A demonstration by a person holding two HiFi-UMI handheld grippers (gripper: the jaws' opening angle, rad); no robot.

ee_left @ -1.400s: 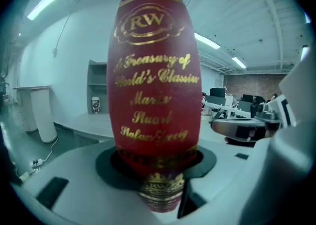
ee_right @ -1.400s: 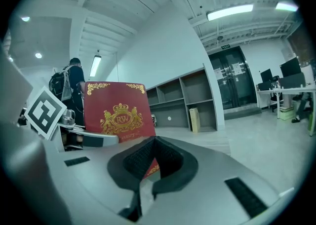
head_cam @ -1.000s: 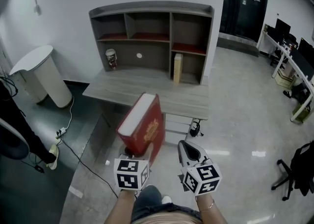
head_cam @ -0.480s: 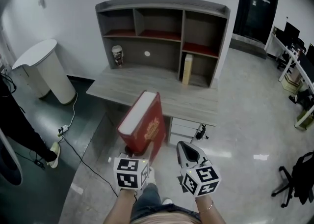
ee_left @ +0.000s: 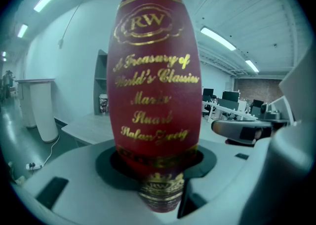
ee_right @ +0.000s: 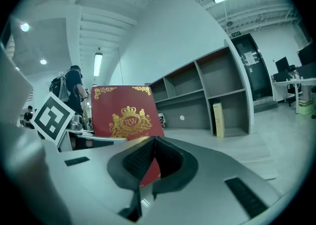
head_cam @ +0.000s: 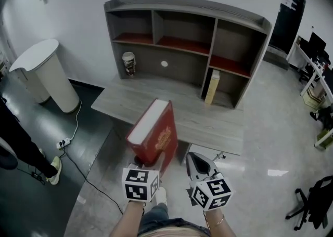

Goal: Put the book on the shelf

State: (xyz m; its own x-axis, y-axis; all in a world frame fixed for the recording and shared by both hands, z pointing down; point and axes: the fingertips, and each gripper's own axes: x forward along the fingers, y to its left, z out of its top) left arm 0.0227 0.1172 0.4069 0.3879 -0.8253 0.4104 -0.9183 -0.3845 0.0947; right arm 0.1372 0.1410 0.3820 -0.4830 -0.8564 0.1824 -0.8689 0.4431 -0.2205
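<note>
A thick red book [head_cam: 154, 131] with gold print stands upright and tilted, its lower end clamped in my left gripper [head_cam: 144, 164]. The left gripper view shows its spine [ee_left: 155, 71] rising from between the jaws. My right gripper [head_cam: 193, 157] hovers just right of the book, shut and holding nothing. From the right gripper view I see the book's cover [ee_right: 126, 113] to its left. The grey shelf unit [head_cam: 237, 30] with red-lined compartments stands ahead on a wooden desk [head_cam: 177, 108].
A printed cup [head_cam: 128, 63] sits in the shelf's lower left bay and a pale slim book [head_cam: 212, 87] stands in the lower right bay. A white bin [head_cam: 44, 75] is at the left, cables [head_cam: 73, 137] trail on the floor, and a person's leg [head_cam: 21, 142] shows far left.
The shelf and desk have come closer and look larger, drifting right in the head view. Both grippers and the book keep the same places relative to me.
</note>
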